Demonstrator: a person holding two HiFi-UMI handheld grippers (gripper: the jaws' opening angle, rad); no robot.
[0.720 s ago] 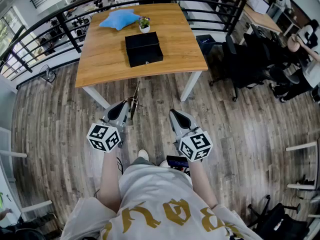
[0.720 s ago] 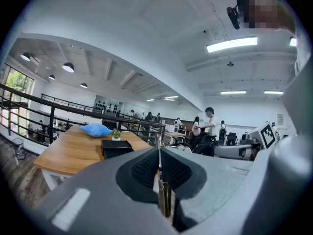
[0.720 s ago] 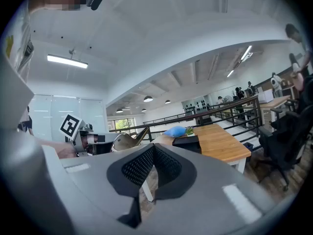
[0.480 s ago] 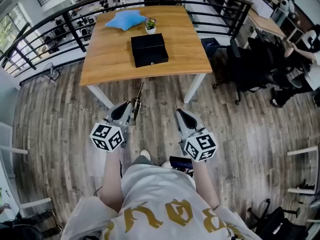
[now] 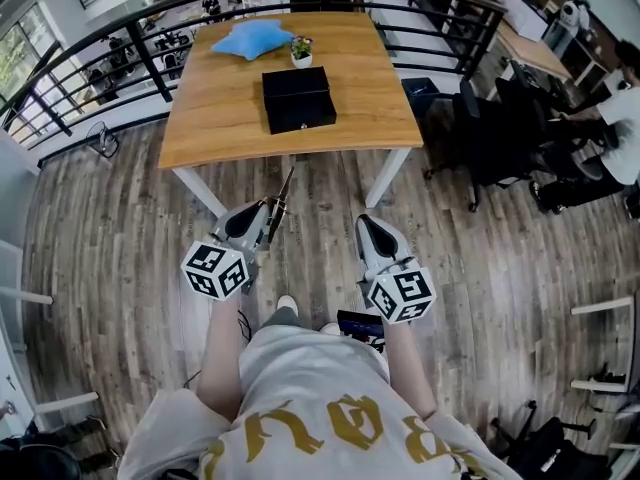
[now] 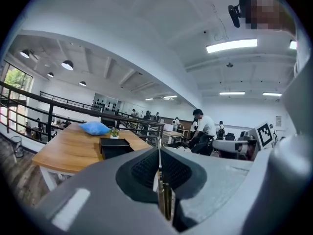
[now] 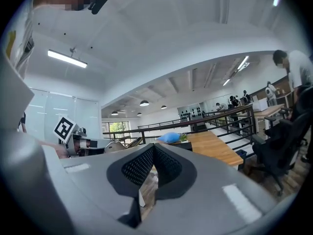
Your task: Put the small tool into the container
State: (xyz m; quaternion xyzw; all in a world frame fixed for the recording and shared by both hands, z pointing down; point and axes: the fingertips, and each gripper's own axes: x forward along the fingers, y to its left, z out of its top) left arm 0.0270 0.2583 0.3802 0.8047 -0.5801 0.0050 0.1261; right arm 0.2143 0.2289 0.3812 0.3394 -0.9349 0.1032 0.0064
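Note:
A closed black box (image 5: 299, 99) with a small front latch lies in the middle of the wooden table (image 5: 205, 118); it also shows as the black box (image 6: 116, 147) in the left gripper view. My left gripper (image 5: 262, 208) is shut on a thin metal tool (image 5: 281, 196), which sticks out forward toward the table. The tool (image 6: 160, 173) runs straight up between the dark pads. My right gripper (image 5: 366, 221) is level with the left and shut, with nothing between its pads (image 7: 142, 164). Both grippers hang over the floor, short of the table's near edge.
A blue cushion (image 5: 252, 38) and a small potted plant (image 5: 301, 50) sit at the table's far side. A black railing (image 5: 130, 53) runs behind and beside the table. Dark office chairs (image 5: 495, 118) and a seated person (image 5: 615, 118) are to the right. Wooden floor lies below.
The view has edged a little toward the table. The left gripper keeps the tool, and both grippers stay side by side with almost no movement.

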